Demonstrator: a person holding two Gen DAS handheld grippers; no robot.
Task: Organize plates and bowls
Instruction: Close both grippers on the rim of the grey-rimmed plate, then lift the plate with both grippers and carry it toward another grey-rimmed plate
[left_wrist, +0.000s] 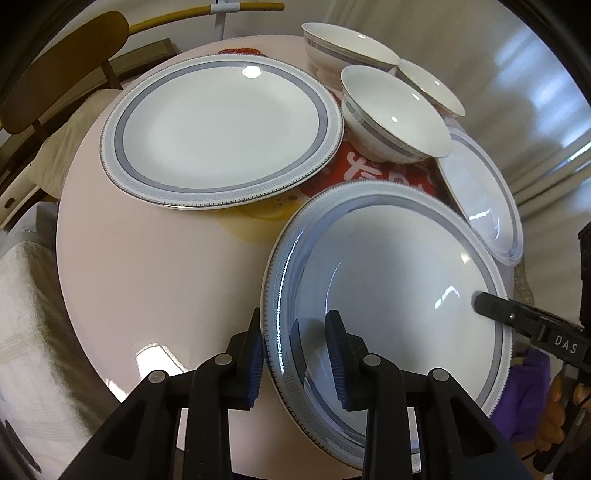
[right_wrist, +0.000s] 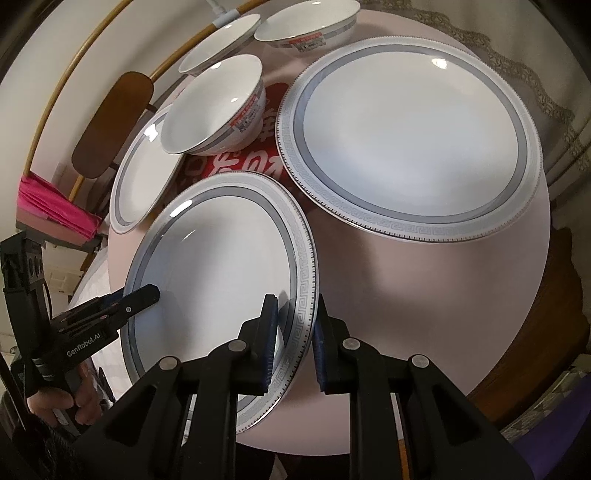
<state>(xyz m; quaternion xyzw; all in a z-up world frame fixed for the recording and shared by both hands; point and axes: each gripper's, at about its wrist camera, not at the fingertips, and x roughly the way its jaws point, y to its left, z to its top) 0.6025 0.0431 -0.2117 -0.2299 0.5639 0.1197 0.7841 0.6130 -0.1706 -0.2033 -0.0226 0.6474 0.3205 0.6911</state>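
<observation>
A white plate with a grey-blue band (left_wrist: 399, 280) (right_wrist: 221, 266) is tilted above the round table, held at opposite rims. My left gripper (left_wrist: 295, 354) is shut on its near-left rim. My right gripper (right_wrist: 293, 343) is shut on its right rim and shows in the left wrist view (left_wrist: 517, 317). A second large plate (left_wrist: 221, 129) (right_wrist: 410, 136) lies flat on the table. A smaller plate (left_wrist: 484, 199) (right_wrist: 144, 177) lies behind the held one. Three bowls (left_wrist: 391, 110) (right_wrist: 218, 107) stand at the back, two (left_wrist: 347, 44) (left_wrist: 432, 85) farther off.
The pale pink round table (left_wrist: 147, 277) (right_wrist: 424, 302) has a red printed patch (left_wrist: 369, 166) at its middle. A wooden chair back (left_wrist: 62, 70) (right_wrist: 110, 122) stands beyond the far edge. Pink folded cloth (right_wrist: 51, 206) lies at the left.
</observation>
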